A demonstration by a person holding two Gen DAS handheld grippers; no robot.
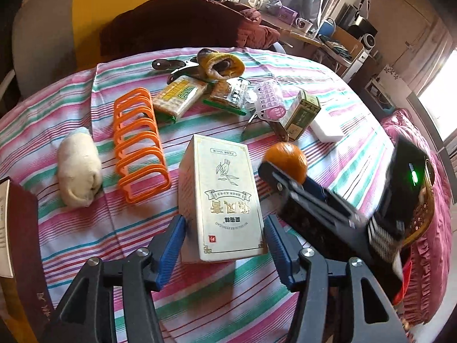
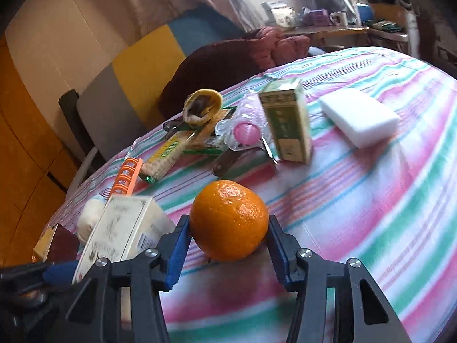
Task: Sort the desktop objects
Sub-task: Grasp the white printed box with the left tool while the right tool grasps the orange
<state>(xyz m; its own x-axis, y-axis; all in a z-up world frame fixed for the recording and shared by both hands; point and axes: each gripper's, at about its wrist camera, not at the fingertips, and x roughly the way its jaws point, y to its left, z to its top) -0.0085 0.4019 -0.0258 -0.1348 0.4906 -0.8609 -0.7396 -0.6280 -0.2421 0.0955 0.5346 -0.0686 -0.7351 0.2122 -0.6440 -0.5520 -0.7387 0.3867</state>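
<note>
A cream box with green print [image 1: 221, 200] lies on the striped tablecloth [image 1: 85, 228], its near end between the blue pads of my left gripper [image 1: 225, 237]; the pads touch its sides. It also shows in the right wrist view [image 2: 120, 228]. An orange [image 2: 228, 220] sits between the pads of my right gripper [image 2: 228, 240], which close on it just above the cloth. In the left wrist view the orange [image 1: 287, 161] sits at the tip of the right gripper, to the right of the box.
An orange plastic rack [image 1: 140, 145], a rolled white sock [image 1: 78, 168], cracker packs [image 1: 180, 95], a pink hair roller [image 1: 270, 103], a green carton [image 1: 301, 114], a white sponge [image 1: 325, 127] and a yellow sock [image 1: 221, 63] lie beyond. A dark book [image 1: 17, 243] is at left.
</note>
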